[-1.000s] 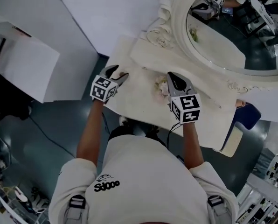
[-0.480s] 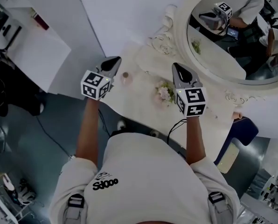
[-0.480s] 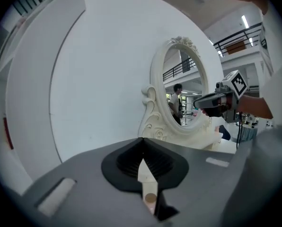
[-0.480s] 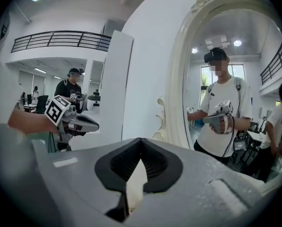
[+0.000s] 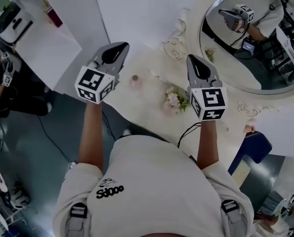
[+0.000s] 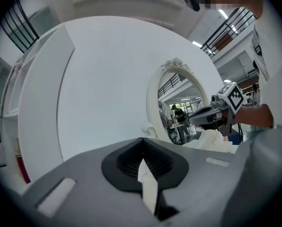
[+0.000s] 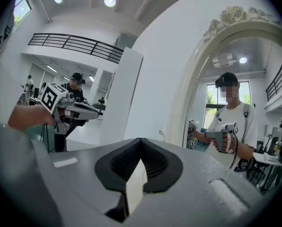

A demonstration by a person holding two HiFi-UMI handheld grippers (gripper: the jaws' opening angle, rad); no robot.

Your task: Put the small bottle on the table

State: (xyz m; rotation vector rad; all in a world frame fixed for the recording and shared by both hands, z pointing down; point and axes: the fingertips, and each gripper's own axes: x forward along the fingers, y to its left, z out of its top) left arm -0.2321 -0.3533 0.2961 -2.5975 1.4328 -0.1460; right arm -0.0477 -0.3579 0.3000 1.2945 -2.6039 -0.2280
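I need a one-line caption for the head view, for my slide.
Left gripper and right gripper, both shut and empty, above the table where the small bottle stands.

Table matt cream, smooth; mirror glass glossy.

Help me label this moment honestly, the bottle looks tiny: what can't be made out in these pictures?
- Small bottle: tiny in the head view, cap and label unreadable; absent from both gripper views.
- Table: near edge hidden by the person's torso, head view.
- Mirror: cut by top and right edges, head view.
- Pinkish thing at the table's right end: too small to name, head view.
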